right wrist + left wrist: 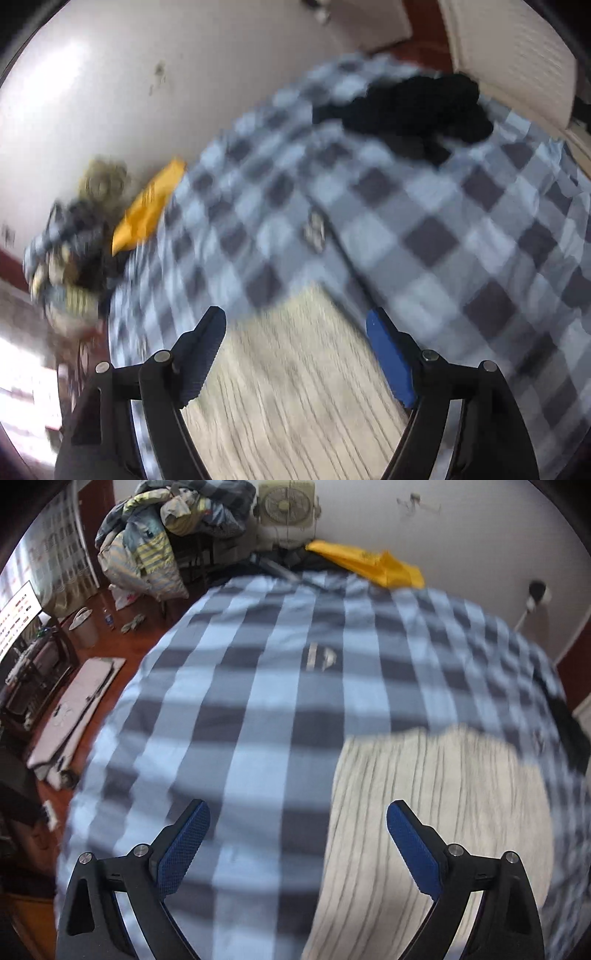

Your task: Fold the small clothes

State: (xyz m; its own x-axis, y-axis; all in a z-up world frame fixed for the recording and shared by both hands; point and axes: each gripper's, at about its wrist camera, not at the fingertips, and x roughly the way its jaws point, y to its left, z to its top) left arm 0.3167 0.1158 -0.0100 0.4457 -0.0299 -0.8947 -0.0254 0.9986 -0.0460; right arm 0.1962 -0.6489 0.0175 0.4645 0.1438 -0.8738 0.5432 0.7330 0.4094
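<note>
A cream cloth with thin grey stripes (436, 812) lies flat on the blue-and-grey checked bedspread (258, 686). My left gripper (298, 808) is open and empty above the spread, just left of the cloth's left edge. In the right wrist view the same striped cloth (295, 384) lies straight below my right gripper (295, 314), which is open and empty above it. Both views are motion-blurred.
A pile of black clothes (413, 107) lies at the far side of the bed. A yellow bag (373, 563) sits at the bed's head by the white wall, near a fan (286, 504). A heap of bedding (166, 535) and floor clutter stand left of the bed.
</note>
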